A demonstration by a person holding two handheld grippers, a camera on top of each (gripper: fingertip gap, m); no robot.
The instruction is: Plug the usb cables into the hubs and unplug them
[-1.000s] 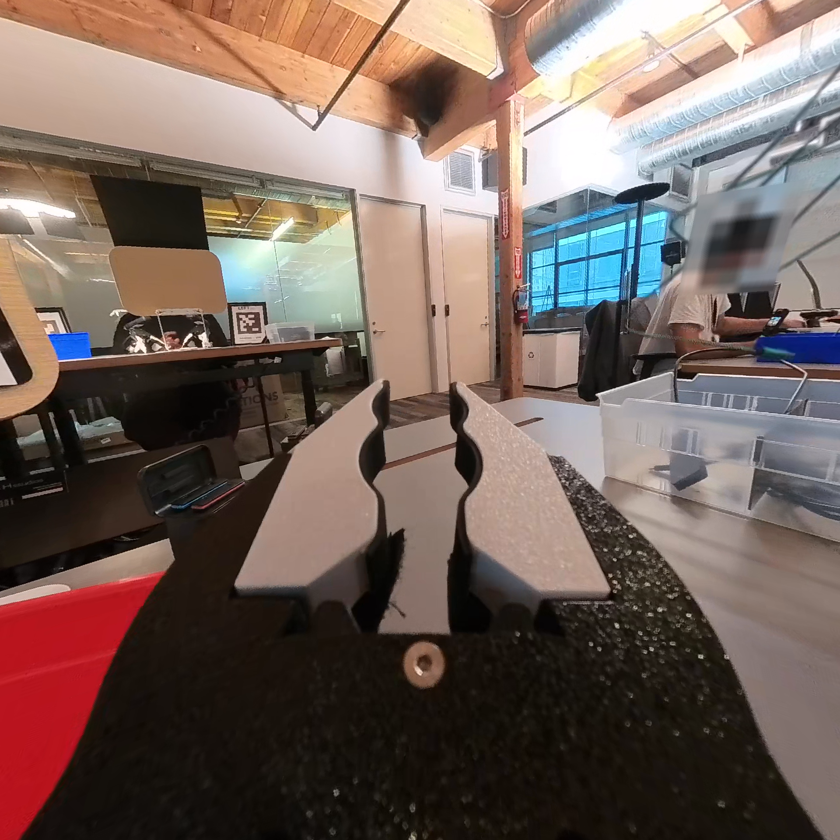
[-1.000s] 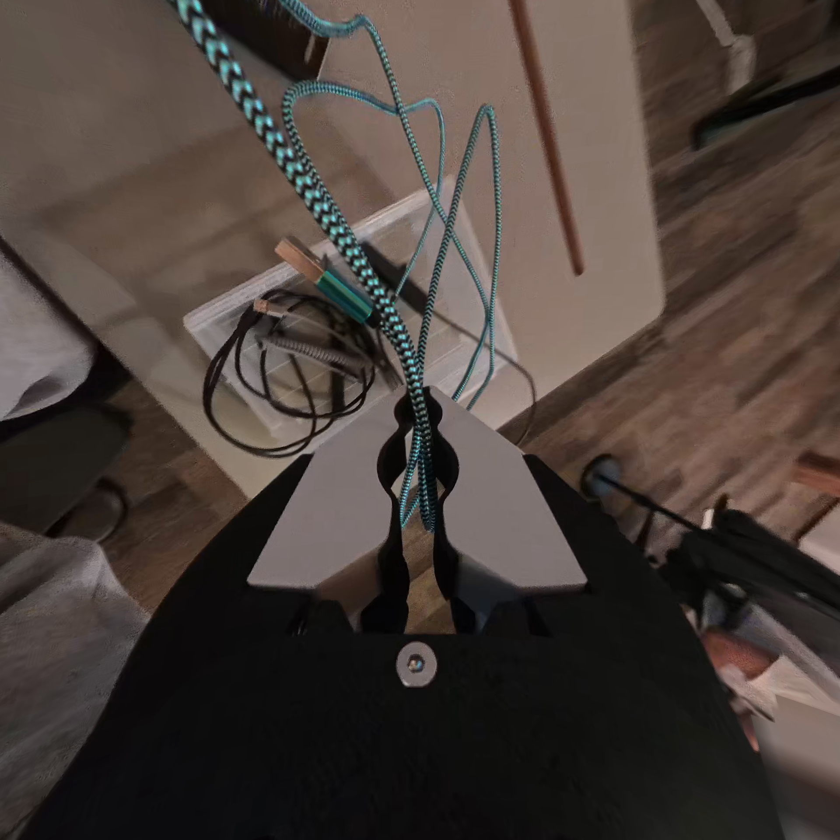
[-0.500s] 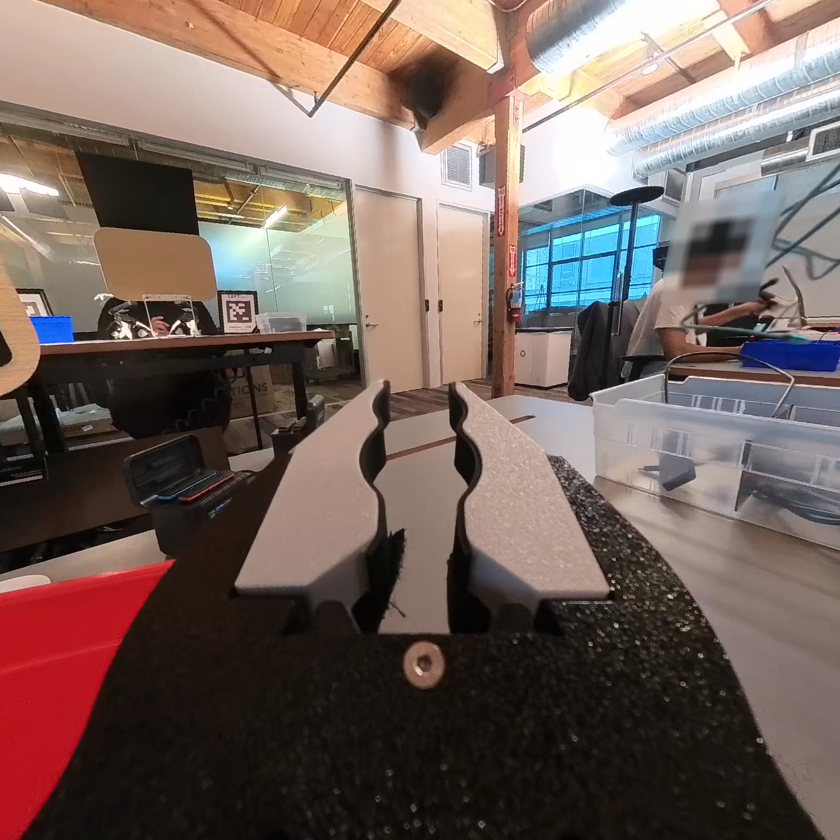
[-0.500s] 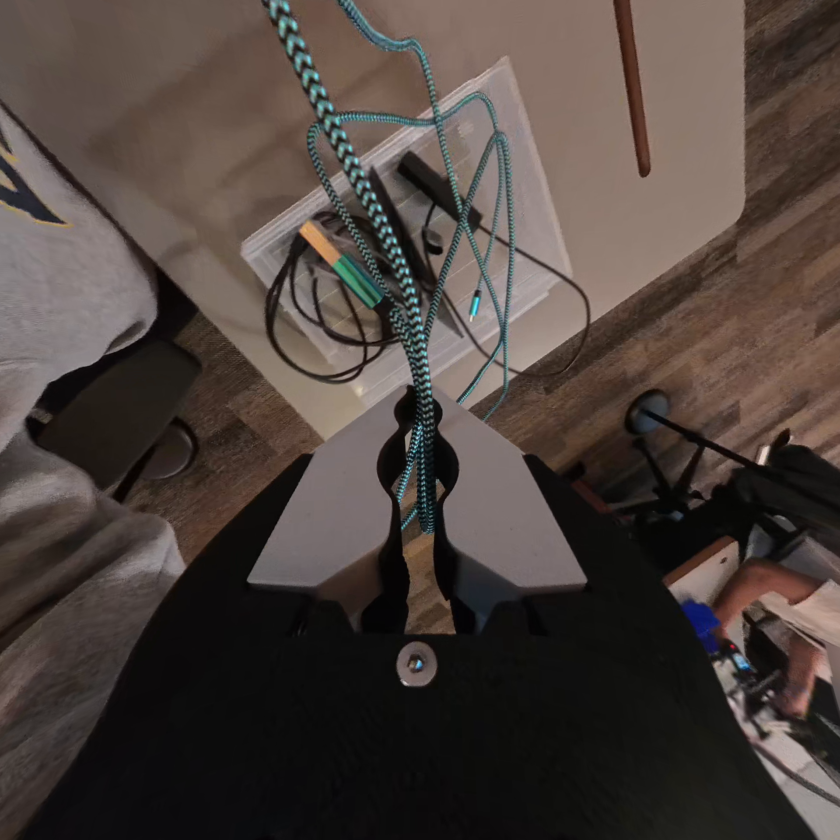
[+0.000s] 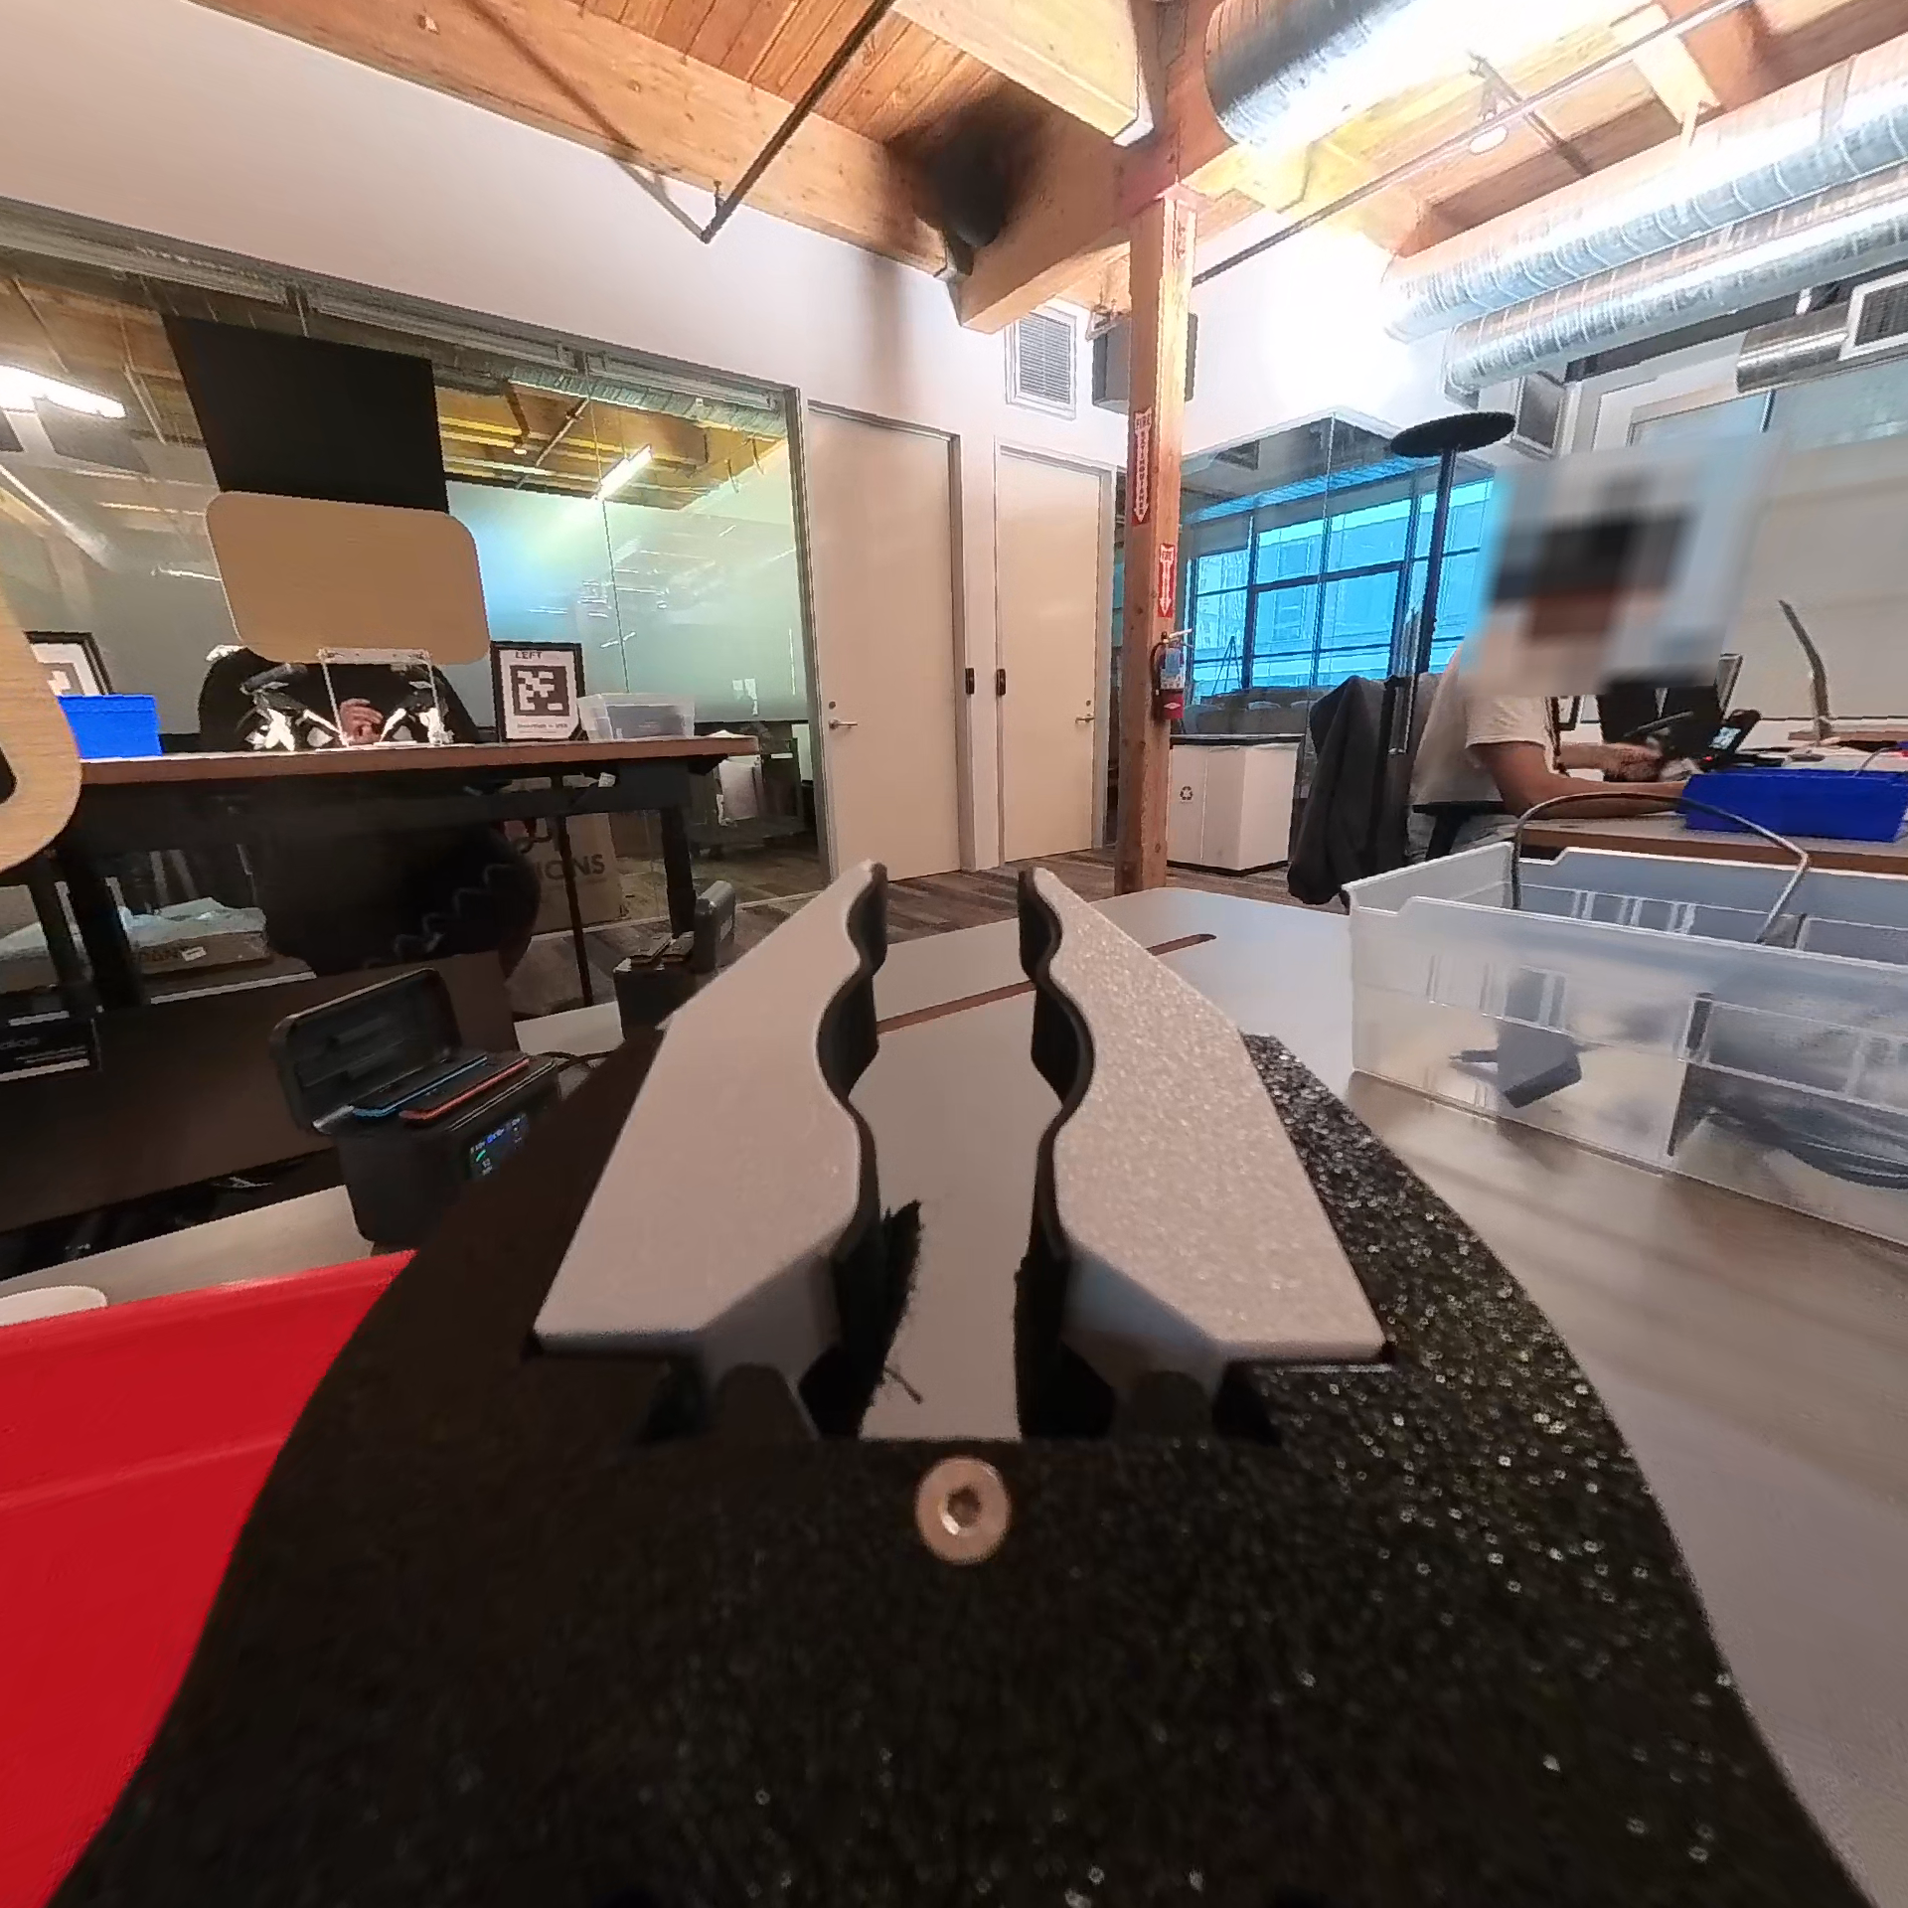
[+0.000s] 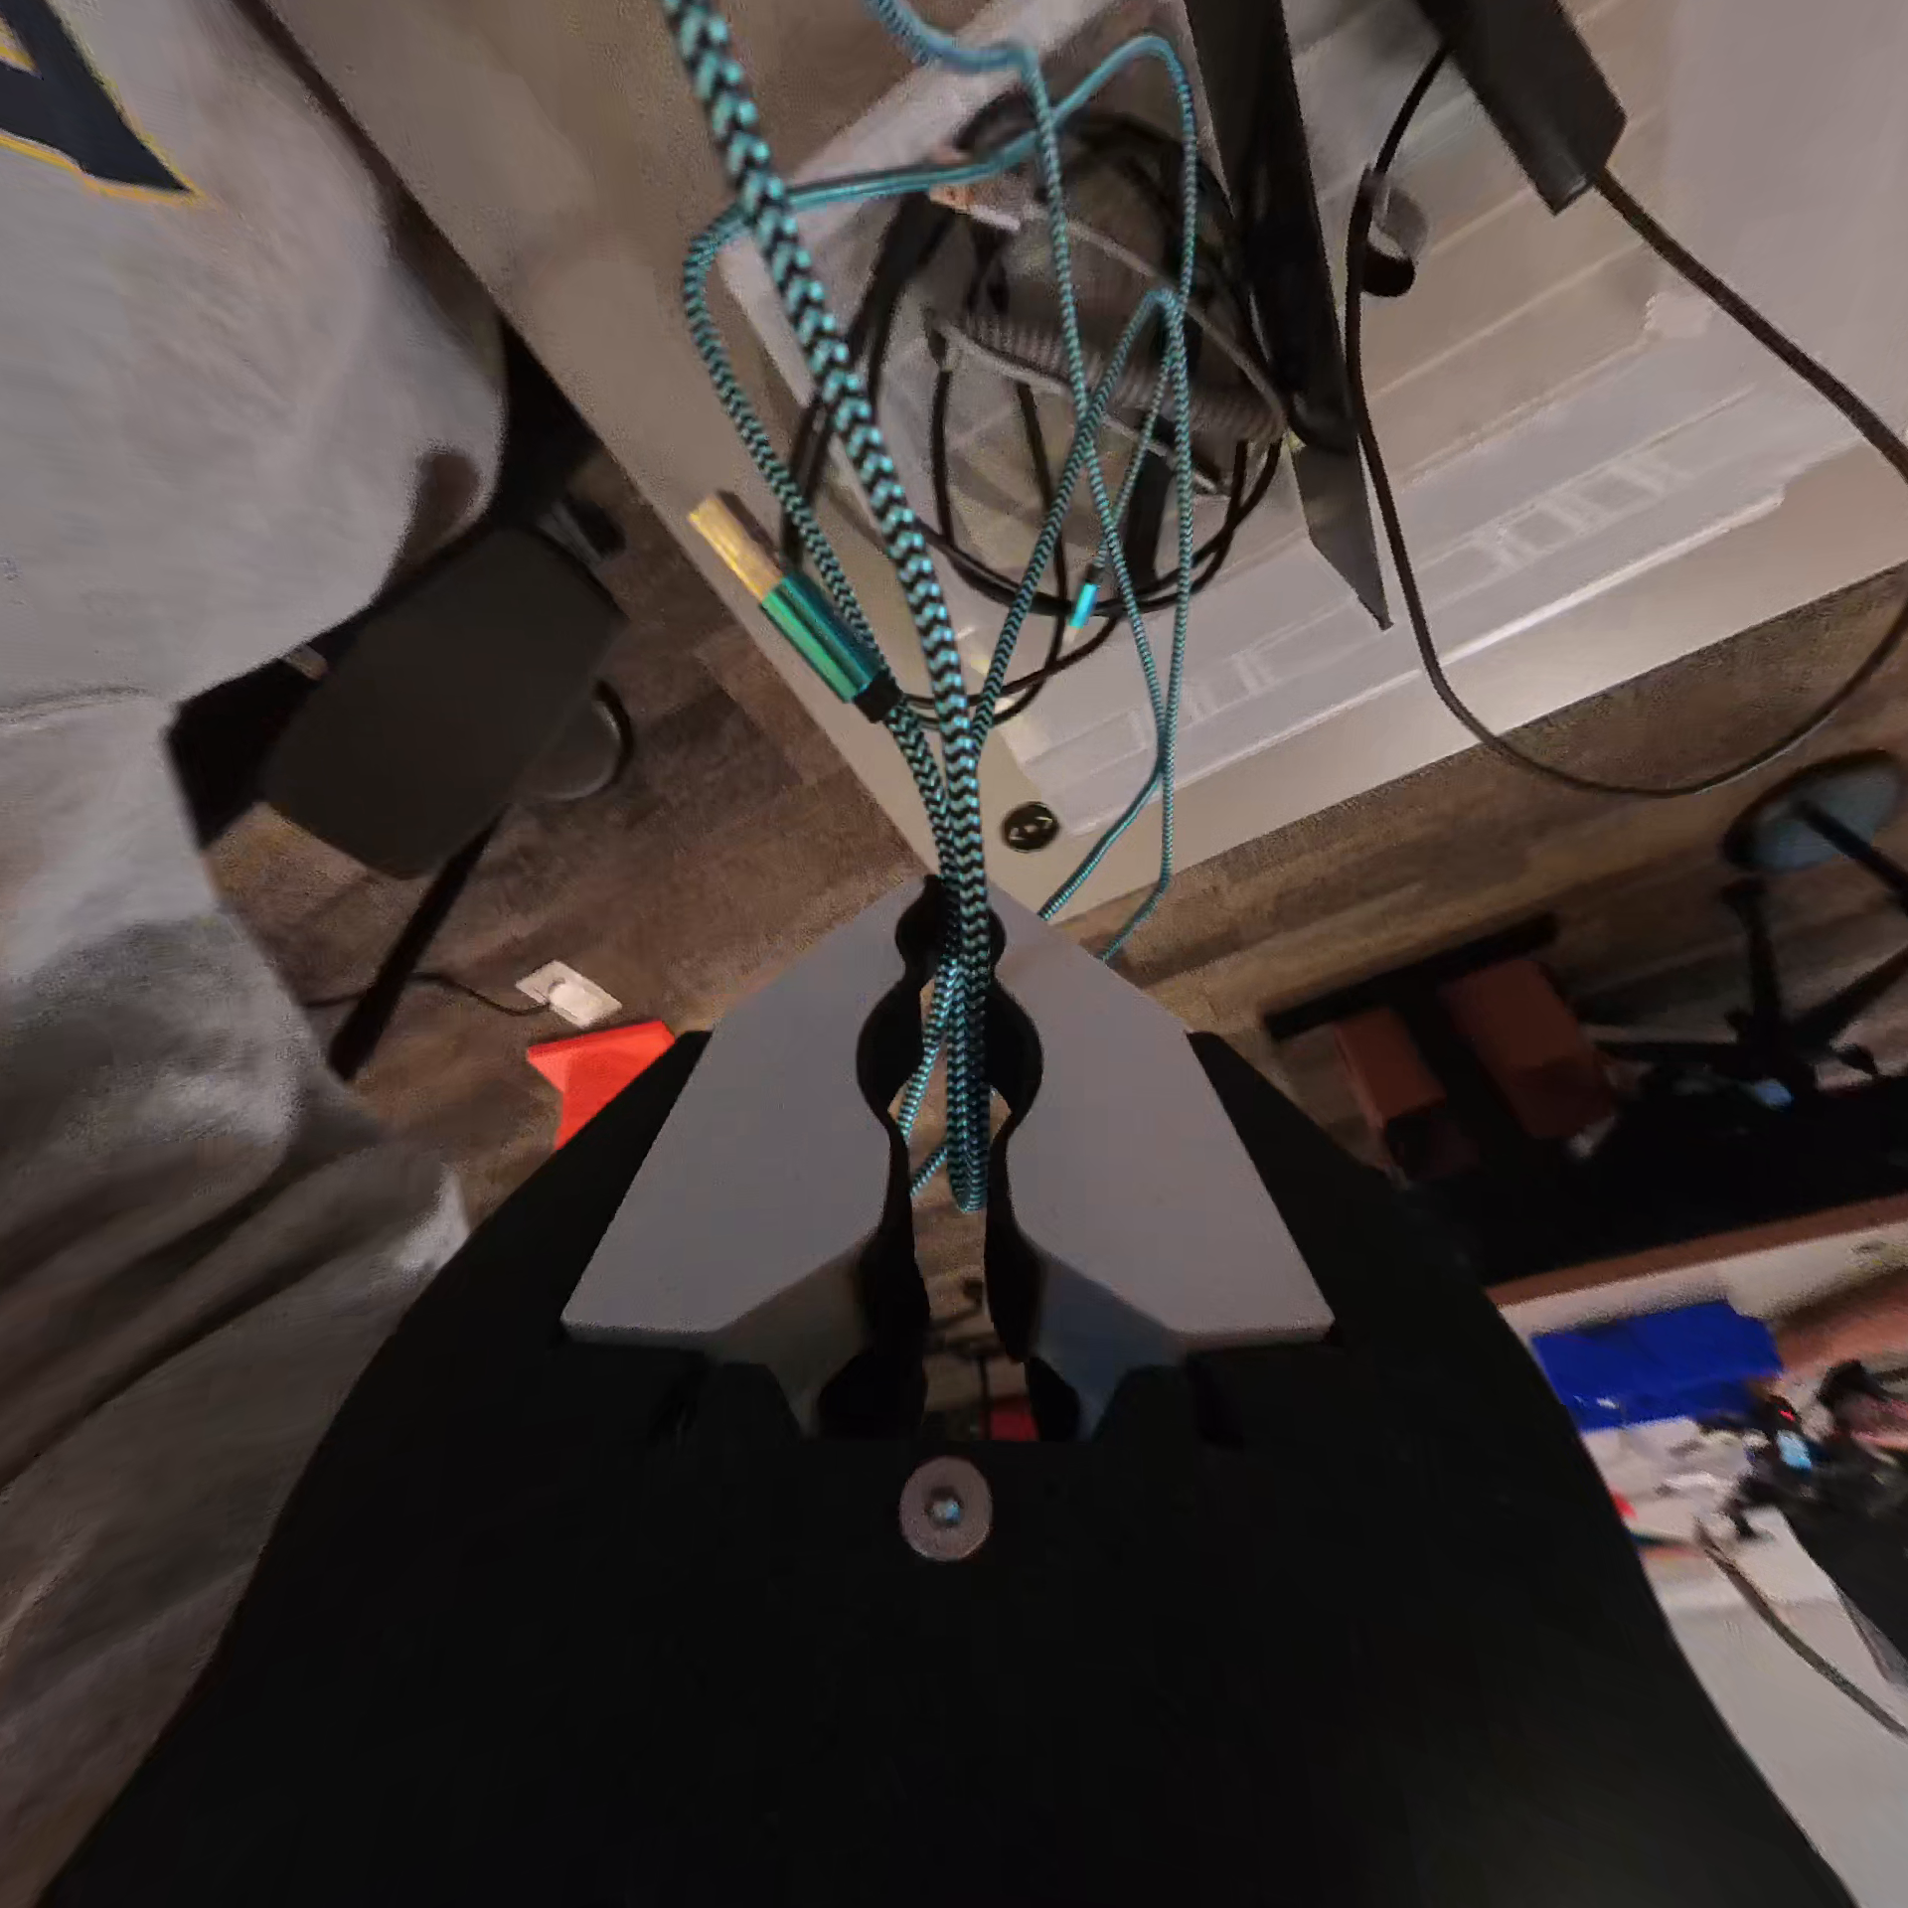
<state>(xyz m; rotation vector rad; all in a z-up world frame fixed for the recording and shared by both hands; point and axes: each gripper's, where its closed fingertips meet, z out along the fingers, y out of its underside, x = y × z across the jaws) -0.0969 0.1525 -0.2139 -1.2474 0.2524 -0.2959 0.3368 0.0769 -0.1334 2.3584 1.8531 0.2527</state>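
In the right wrist view, my right gripper (image 6: 955, 898) is shut on a doubled teal-and-black braided USB cable (image 6: 826, 341). It holds the cable in the air above the table edge. The cable's USB plug (image 6: 795, 609), gold tip with a teal shell, hangs just beyond the fingertips. Below lies a clear bin (image 6: 1549, 496) with coiled black cables (image 6: 960, 413) and a black hub-like block (image 6: 1528, 83). In the left wrist view, my left gripper (image 5: 950, 898) is open and empty, low over the table. The clear bin (image 5: 1611, 991) stands to its right.
A red tray-like thing (image 5: 155, 1497) lies at the lower left and an open black case (image 5: 413, 1115) stands to the left of the left gripper. A person's grey sleeve (image 6: 186, 516) and a chair are on the left in the right wrist view. People sit at desks behind. About 45 centimeters separates my left fingertips from my right.
The right gripper, still shut on the teal cable, has come closer to the bin, which now looks larger. The cable strands have left the left wrist view. The left gripper stays open.
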